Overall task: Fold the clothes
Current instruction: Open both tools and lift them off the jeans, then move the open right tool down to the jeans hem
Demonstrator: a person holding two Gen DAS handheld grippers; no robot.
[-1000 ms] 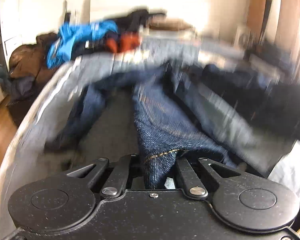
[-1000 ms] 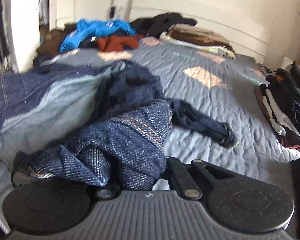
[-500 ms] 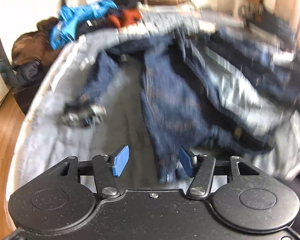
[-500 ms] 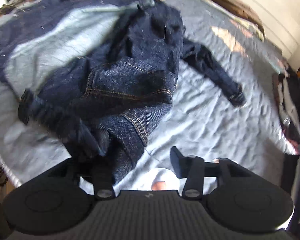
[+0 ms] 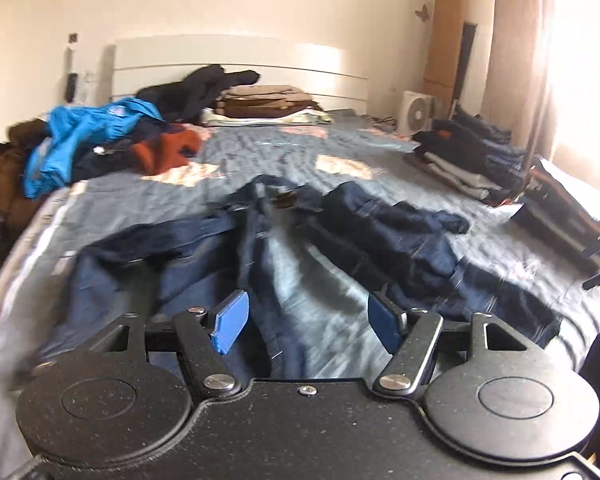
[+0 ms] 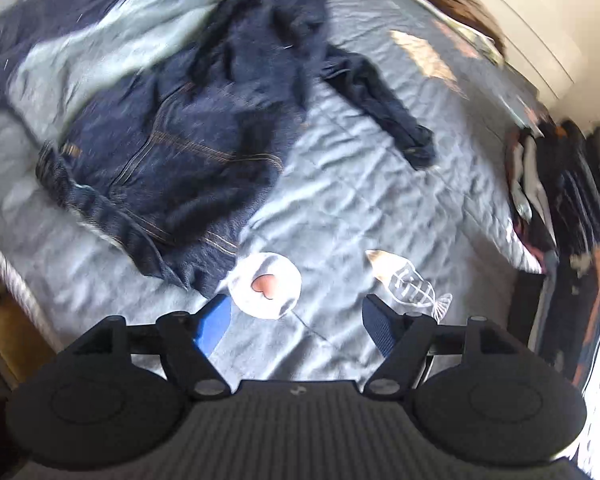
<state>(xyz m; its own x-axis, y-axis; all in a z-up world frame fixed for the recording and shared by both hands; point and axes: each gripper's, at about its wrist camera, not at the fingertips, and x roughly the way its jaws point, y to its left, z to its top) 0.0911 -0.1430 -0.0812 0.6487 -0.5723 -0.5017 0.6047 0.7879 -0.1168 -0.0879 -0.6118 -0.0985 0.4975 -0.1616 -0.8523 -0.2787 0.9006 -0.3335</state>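
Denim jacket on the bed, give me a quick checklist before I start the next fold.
1. Left gripper released, jaws just opened: ok.
2. Right gripper released, nothing between its jaws: ok.
3. Denim jacket lying on the bed: ok.
4. Jacket spread flat: not ok, body bunched and creased.
5. Sleeve laid out sideways: ok.
6. Folded stack apart from the jacket: ok.

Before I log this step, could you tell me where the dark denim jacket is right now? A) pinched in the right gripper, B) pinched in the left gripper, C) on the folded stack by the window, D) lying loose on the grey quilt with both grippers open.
D: the denim jacket lies spread on the quilt, and the left gripper and right gripper both show empty, parted pads.
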